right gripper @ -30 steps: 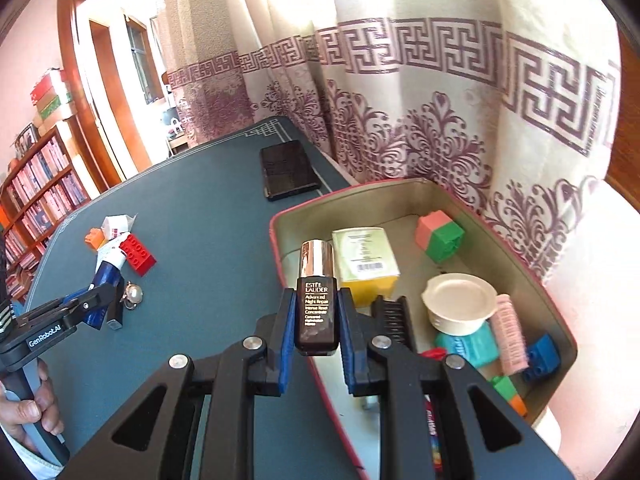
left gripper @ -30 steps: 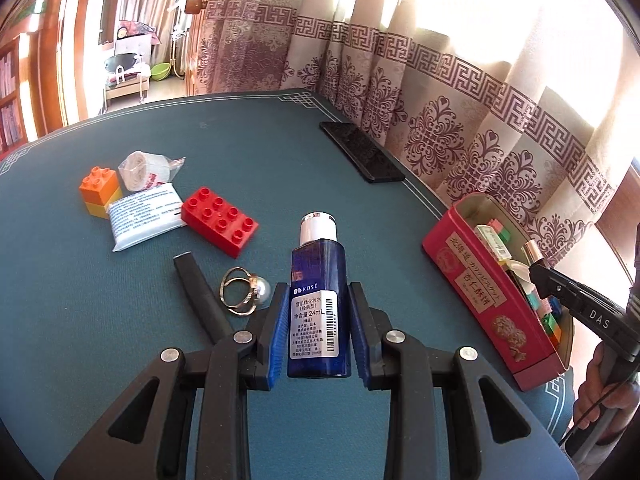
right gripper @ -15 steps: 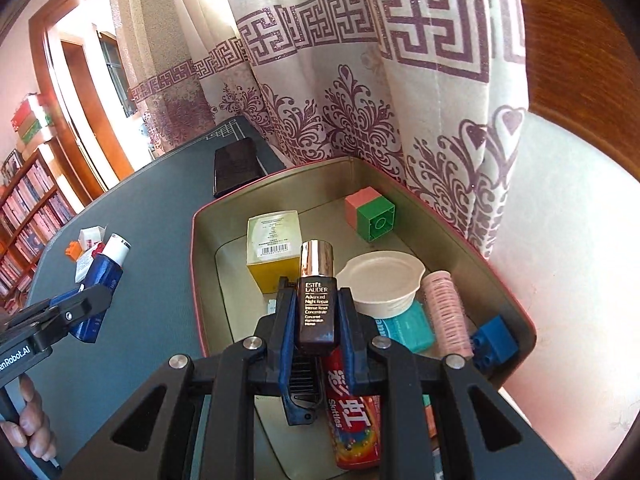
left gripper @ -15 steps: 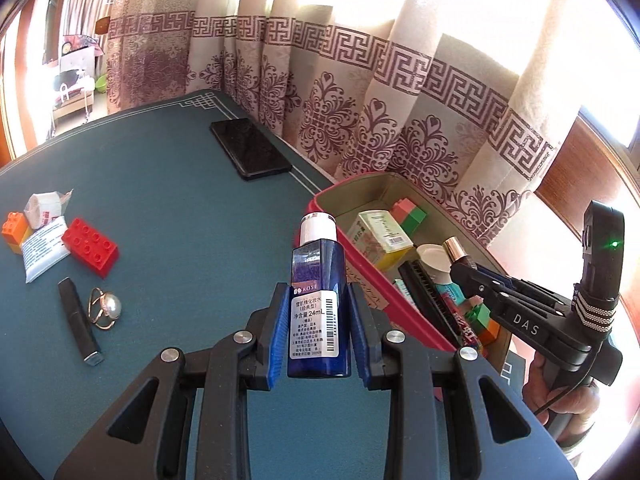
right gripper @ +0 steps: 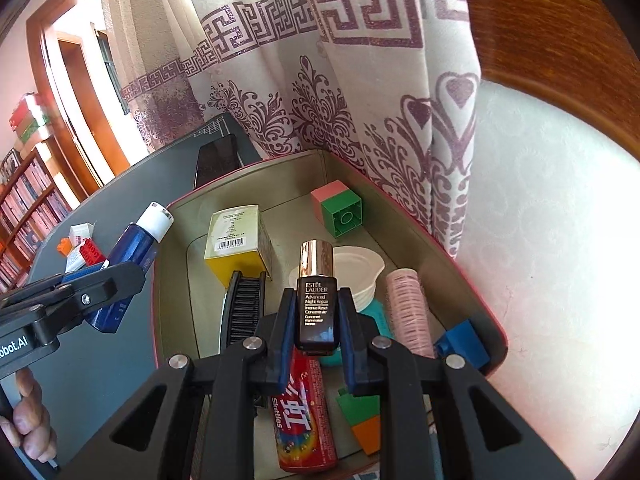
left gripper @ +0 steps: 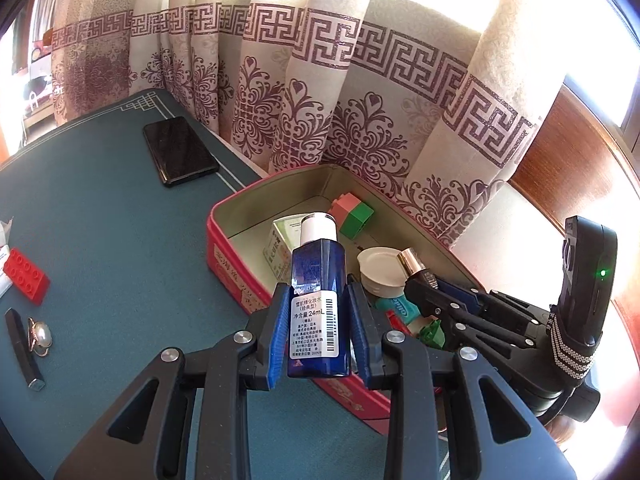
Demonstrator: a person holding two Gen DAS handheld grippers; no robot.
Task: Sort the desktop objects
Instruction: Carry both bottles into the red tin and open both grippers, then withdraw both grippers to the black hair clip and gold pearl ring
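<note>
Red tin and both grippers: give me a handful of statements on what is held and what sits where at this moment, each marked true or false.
1. The left gripper is clamped on a blue bottle with a white cap. True.
2. The right gripper is empty. False: it holds a dark serum bottle with a gold cap.
3. The red tin already holds a yellow box and a black comb. True.
4. The black phone lies inside the tin. False: it lies on the table beyond it.
5. The red brick is in the tin. False: it is on the table.
</note>
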